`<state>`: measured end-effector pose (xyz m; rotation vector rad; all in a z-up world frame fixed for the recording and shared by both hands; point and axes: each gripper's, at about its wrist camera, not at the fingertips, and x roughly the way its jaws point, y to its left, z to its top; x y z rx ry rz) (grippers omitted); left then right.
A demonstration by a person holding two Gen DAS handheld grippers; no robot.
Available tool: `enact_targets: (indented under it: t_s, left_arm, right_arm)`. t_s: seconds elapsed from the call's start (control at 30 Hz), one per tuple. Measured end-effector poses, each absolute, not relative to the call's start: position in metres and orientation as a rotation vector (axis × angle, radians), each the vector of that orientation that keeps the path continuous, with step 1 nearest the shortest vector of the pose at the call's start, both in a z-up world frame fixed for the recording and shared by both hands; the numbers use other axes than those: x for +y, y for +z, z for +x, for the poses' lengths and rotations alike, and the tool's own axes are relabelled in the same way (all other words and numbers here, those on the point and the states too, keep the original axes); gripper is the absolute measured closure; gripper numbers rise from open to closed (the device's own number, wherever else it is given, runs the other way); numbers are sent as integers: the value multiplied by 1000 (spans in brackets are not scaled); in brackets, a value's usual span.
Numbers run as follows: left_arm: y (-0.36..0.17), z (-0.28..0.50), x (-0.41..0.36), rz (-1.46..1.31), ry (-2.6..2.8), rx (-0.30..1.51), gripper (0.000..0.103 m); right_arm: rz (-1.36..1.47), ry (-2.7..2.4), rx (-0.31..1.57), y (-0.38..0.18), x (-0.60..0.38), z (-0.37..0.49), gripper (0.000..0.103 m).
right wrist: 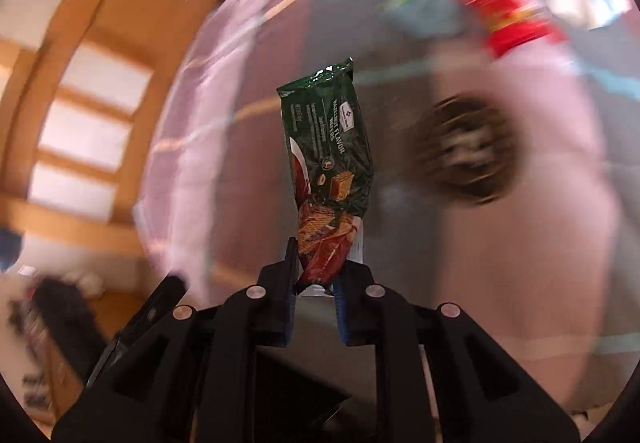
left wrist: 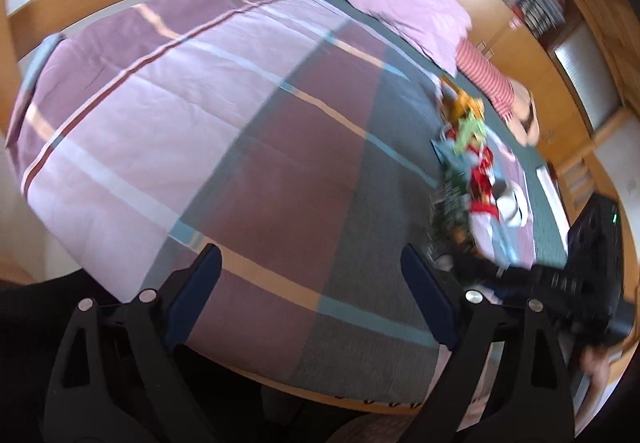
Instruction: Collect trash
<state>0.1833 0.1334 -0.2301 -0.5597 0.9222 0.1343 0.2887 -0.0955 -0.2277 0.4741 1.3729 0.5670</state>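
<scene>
The right hand-held gripper (right wrist: 316, 275) has its jaws pinched nearly together on the lower end of a green foil wafer wrapper (right wrist: 328, 159) — the crinkled packet stands up from the pads and leans away over the bed, gripped by its end probably because that thin edge was easiest to catch. Beyond it, blurred, a dark round woven basket (right wrist: 466, 151) sits on the plaid purple-and-grey bedspread (left wrist: 200, 103); I judge it the likely place for the trash. The left hand-held gripper (left wrist: 316, 295) hangs with jaws wide apart and nothing between them, over the near edge of the bed. More litter — a heap of red, green and orange wrappers (left wrist: 472, 163) — lies well to its right.
</scene>
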Motion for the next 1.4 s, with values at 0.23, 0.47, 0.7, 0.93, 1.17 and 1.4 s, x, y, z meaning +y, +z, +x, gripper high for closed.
enact_targets:
  t_s: [0.23, 0.47, 0.7, 0.93, 1.17, 1.4]
  left_arm:
    - [-243, 182, 152, -681, 169, 955, 12]
    - [-247, 195, 131, -582, 117, 1005, 11]
    - [-256, 199, 136, -606, 144, 1033, 11]
    - [-256, 197, 139, -643, 175, 1023, 11]
    - [-259, 198, 136, -638, 170, 1043, 11]
    - [-258, 207, 128, -599, 173, 1056, 11]
  right_arm:
    - [391, 465, 1210, -199, -131, 320, 33]
    - [98, 12, 1092, -224, -169, 407, 33]
    - [66, 30, 1161, -263, -155, 411, 56]
    - [12, 191, 1265, -251, -118, 353, 58]
    - [45, 445, 1390, -247, -80, 286, 60]
    - [149, 360, 1313, -219, -132, 276, 61]
